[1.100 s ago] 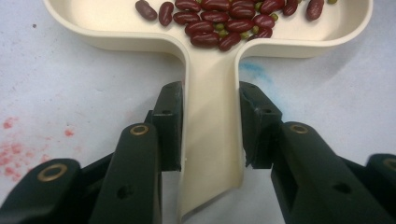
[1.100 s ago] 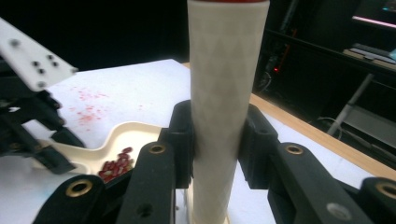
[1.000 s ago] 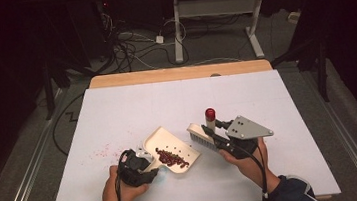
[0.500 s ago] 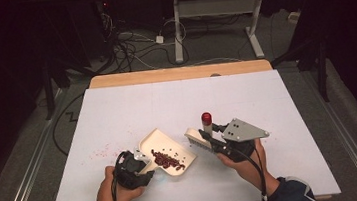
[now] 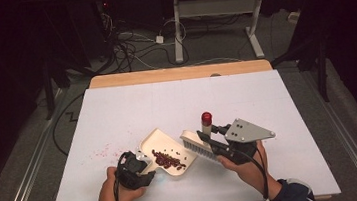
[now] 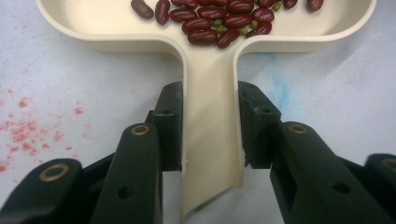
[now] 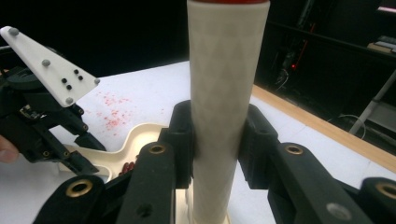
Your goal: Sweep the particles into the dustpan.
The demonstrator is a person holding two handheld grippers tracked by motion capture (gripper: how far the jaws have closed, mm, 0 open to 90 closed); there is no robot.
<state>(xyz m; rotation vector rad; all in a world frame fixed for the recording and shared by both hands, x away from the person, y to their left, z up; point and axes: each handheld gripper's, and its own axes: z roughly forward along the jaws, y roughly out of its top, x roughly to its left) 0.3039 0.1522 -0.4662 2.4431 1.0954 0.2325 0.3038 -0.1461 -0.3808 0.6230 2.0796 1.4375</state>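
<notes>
Sweeping job, and by my read it's near the tail end of a pass: most of the beans (image 5: 169,160) already sit inside the cream dustpan (image 5: 156,142), piled toward the handle end. The dustpan lies flat on the white tabletop (image 5: 277,105), close to the person's edge.

The left tongs (image 5: 142,164) are clamped on the dustpan's handle, one jaw pressed on each side of it, which the left gripper view shows clearly. The right tongs (image 5: 204,139) are closed around the brush's (image 5: 197,146) white handle, which stands up with its red tip (image 5: 206,117) on top; the bristles sit just at the dustpan's right side, touching it or nearly so, hard to say which.

To the left of the dustpan there's a scatter of pinkish crumbs (image 5: 102,151) on the tabletop. They look more like stains or dust than beans, so I can't tell if they count.

Next move, I'd guess: if anything loose is left, bring the brush round to the open lip and drag toward the pan while the left side holds it steady. Otherwise lift the pan level so the beans don't roll out.

No brand, label or readable writing anywhere on the brush, pan or tongs.
</notes>
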